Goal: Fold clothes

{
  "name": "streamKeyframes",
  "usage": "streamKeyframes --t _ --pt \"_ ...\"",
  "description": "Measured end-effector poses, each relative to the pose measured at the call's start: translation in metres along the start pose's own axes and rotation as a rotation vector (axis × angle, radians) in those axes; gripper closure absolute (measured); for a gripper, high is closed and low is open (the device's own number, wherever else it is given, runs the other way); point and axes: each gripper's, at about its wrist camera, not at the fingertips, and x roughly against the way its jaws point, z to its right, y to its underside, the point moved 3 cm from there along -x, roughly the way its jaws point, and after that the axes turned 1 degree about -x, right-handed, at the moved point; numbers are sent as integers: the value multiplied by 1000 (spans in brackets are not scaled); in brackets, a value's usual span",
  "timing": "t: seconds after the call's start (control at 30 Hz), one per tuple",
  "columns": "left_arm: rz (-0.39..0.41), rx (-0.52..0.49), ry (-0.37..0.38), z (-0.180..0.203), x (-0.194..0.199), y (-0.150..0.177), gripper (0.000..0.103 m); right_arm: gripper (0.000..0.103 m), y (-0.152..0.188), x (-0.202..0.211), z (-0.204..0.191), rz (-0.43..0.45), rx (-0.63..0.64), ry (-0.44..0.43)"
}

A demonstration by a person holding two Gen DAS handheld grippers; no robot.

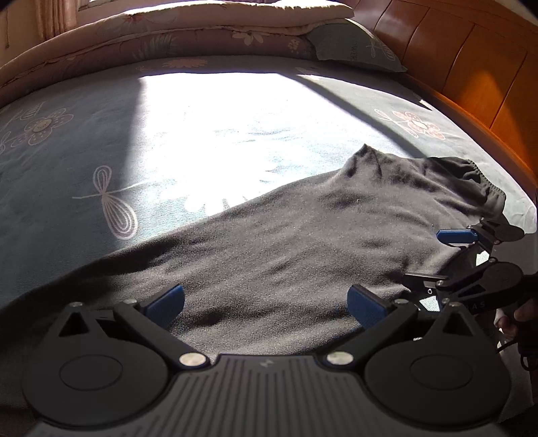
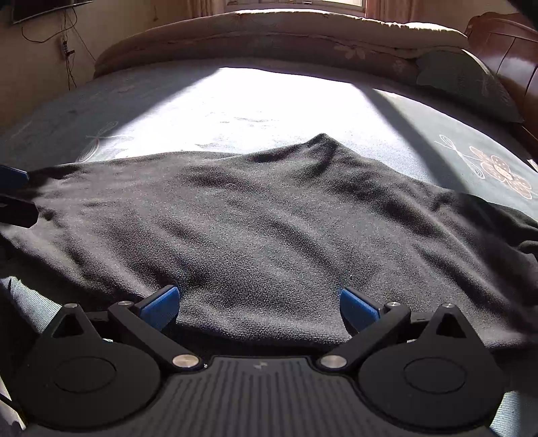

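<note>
A black knit garment lies spread flat across the near part of the bed, its elastic waistband at the far right in the left wrist view. My left gripper is open just above the garment's near edge, with nothing between its blue pads. The right wrist view shows the same black garment filling the middle. My right gripper is open over the near hem, holding nothing. The right gripper also shows at the garment's right side in the left wrist view, with its fingers apart.
The bed has a blue-grey floral sheet with a bright sun patch beyond the garment. A folded quilt and a pillow lie at the far side. A wooden headboard runs along the right. A hand holds the right gripper.
</note>
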Motion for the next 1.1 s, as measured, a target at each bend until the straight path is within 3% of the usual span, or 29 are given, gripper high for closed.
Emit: streamKeyframes --t 0.07,0.17,0.27,0.53,0.67,0.9,1.0,1.1 --pt "-15 19 54 0 -11 4 1 0 0 0 -3 0 6 13" --pt "-64 13 60 3 -22 19 1 0 1 0 -2 1 5 10" --pt "-18 5 76 -1 -14 30 1 0 1 0 -3 4 6 13" --pt "16 177 120 -46 23 28 1 0 1 -2 -4 9 2 23" --pt "76 380 88 -103 45 33 1 0 2 -2 -5 14 0 25" --pt "23 563 4 -163 55 66 1 0 1 -2 -5 11 -5 29" --pt "78 633 42 -173 76 67 1 0 1 -2 -5 10 -5 30" --pt "159 737 133 -182 97 71 1 0 1 -2 -5 7 -7 31"
